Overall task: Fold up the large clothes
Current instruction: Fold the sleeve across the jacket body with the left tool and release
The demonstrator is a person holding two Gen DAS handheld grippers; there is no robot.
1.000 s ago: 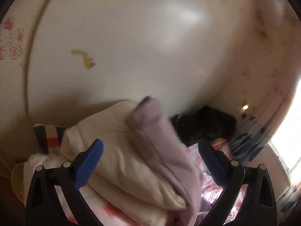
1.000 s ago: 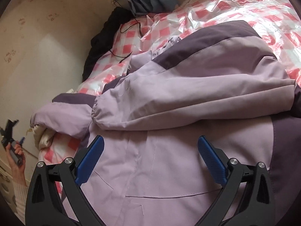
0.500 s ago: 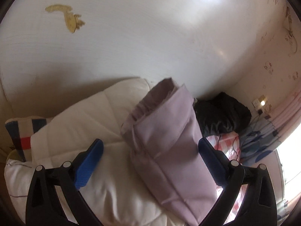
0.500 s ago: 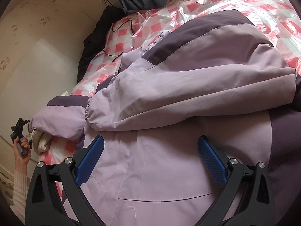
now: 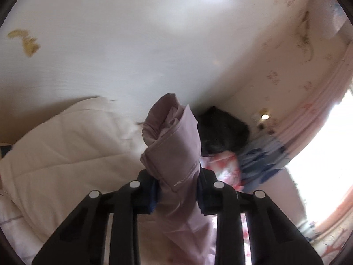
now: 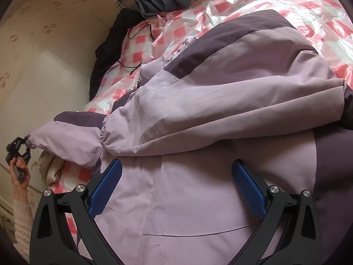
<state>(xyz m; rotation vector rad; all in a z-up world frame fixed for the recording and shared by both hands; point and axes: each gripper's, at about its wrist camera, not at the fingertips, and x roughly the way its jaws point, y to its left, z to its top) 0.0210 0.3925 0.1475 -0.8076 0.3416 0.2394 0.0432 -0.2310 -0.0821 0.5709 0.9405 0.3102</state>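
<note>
— How far along is the fold?
— Barely begun. My left claw [image 5: 176, 190] is closing on the sleeve cuff [image 5: 169, 132]; my right claw [image 6: 176, 187] hangs wide over the jacket [image 6: 198, 194], sprawled unfolded on the bed [image 6: 286, 6].

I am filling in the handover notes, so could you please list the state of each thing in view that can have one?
Lilac and dark purple jacket: spread on the bed, one sleeve folded across the body.
Lilac cuff end: bunched between the left tongs.
Left tongs: closing on the cuff.
Right tongs: open, above the jacket.
</note>
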